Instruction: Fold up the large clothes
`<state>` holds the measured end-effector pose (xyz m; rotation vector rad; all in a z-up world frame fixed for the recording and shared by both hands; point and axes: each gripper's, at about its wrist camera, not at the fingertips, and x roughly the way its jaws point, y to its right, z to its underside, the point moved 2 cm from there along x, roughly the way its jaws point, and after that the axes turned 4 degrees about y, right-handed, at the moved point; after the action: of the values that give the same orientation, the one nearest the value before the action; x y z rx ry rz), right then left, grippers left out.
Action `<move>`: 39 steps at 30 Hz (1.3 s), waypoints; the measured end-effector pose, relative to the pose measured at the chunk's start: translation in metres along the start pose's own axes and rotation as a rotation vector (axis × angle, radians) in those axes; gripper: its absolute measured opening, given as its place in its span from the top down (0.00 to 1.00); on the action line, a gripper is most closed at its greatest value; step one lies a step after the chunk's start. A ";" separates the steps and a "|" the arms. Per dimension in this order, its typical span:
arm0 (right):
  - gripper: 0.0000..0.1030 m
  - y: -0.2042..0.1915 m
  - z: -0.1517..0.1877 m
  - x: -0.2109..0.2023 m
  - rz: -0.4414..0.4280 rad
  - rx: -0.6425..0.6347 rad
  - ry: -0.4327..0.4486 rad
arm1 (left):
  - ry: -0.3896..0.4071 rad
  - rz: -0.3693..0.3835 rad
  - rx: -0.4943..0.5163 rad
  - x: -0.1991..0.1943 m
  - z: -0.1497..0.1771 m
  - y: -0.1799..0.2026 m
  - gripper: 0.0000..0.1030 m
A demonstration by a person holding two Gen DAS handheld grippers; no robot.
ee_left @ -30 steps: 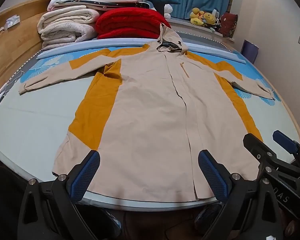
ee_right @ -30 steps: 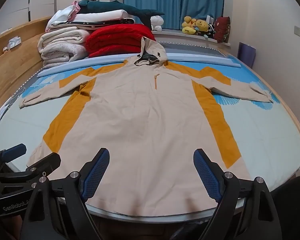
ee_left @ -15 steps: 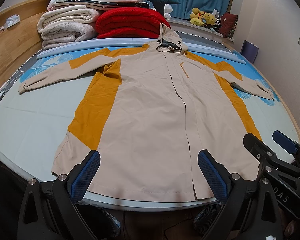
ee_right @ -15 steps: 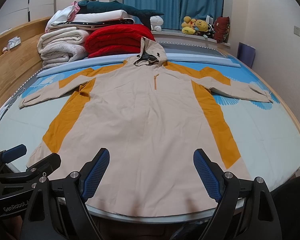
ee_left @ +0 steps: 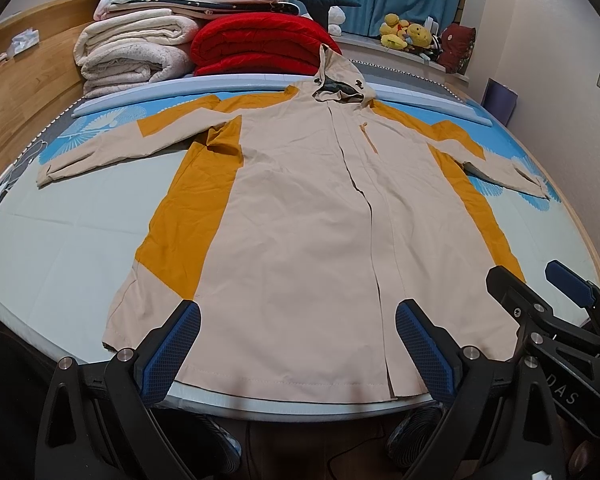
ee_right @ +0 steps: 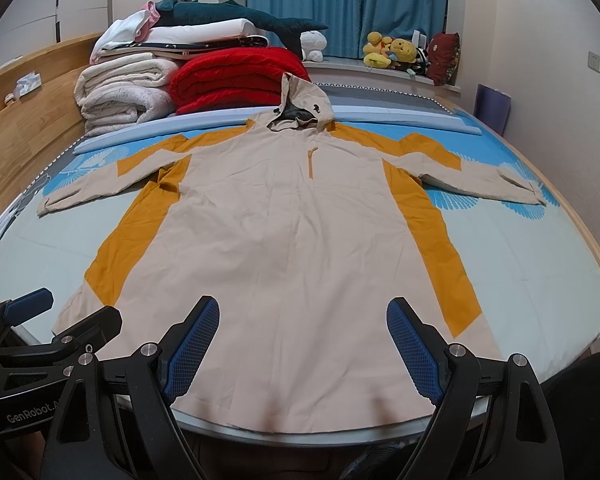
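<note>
Almost nothing has shifted over the last second: the beige and mustard hooded fabric coat [ee_left: 312, 216] is spread flat mid-frame, unfolded, while the left gripper [ee_left: 298, 354] and right gripper [ee_right: 302, 348] are kept apart, empty, at its hem.

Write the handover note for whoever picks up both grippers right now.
Left gripper: open, empty, hovering over the hem's left part.
Right gripper: open, empty, over the hem's middle, beside the left one.
The beige and mustard hooded coat lies spread flat, front up, on the bed, both sleeves out to the sides, hood towards the stacked blankets, hem at the near edge.
Done: coat laid out.
Left: all the folds; probably sleeves in first, then the body.
</note>
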<state>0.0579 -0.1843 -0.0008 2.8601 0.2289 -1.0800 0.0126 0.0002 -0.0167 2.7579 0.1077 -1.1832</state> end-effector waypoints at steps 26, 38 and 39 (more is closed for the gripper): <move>0.20 0.008 -0.015 0.008 0.018 -0.006 0.017 | 0.050 0.081 -0.076 0.013 -0.010 0.000 0.16; 0.20 0.006 -0.094 0.039 0.026 -0.050 -0.002 | 0.187 -0.032 -0.005 0.007 -0.118 -0.037 0.44; 0.20 0.006 -0.104 0.045 0.023 -0.053 0.001 | 0.196 -0.041 -0.002 0.011 -0.134 -0.043 0.45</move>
<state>0.1599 -0.1719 0.0480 2.8097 0.2205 -1.0528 0.1113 0.0640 0.0622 2.8763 0.1869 -0.9180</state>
